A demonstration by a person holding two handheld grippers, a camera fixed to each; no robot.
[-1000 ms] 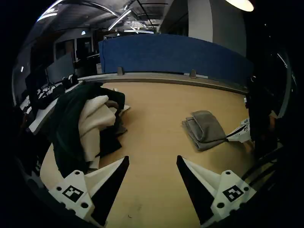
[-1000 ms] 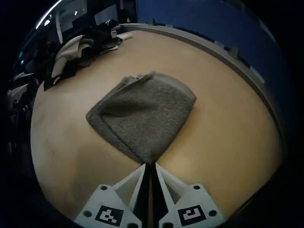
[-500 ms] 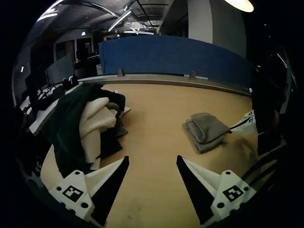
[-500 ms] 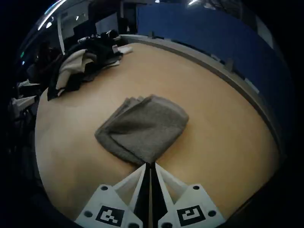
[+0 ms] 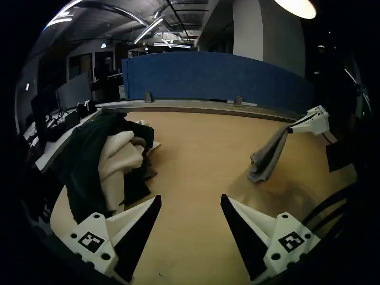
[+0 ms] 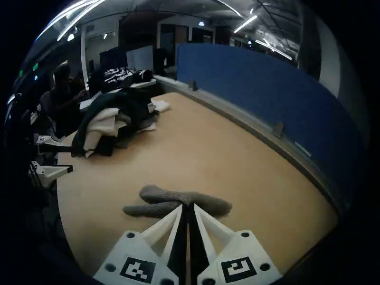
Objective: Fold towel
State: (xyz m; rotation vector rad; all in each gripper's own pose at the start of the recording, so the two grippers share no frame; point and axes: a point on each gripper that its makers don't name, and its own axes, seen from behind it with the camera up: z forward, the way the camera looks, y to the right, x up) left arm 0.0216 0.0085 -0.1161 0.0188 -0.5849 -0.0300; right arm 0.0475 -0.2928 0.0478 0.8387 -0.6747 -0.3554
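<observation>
Clothes pile (image 5: 109, 161) sits left. The left gripper (image 5: 190, 198) gapes wide, empty, low over the table (image 5: 199, 137). Right of centre the folded towel (image 5: 267, 154) dangles, long axis near vertical, loose end down, its top corner pinched tight in the right gripper (image 5: 289, 129). Best carried steadily, or those folds slip open.

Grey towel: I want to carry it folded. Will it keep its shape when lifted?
Probably floppy: the grey towel droops from the right hand-held gripper. Likely light: one edge pinch holds it. Folds may slip open.
</observation>
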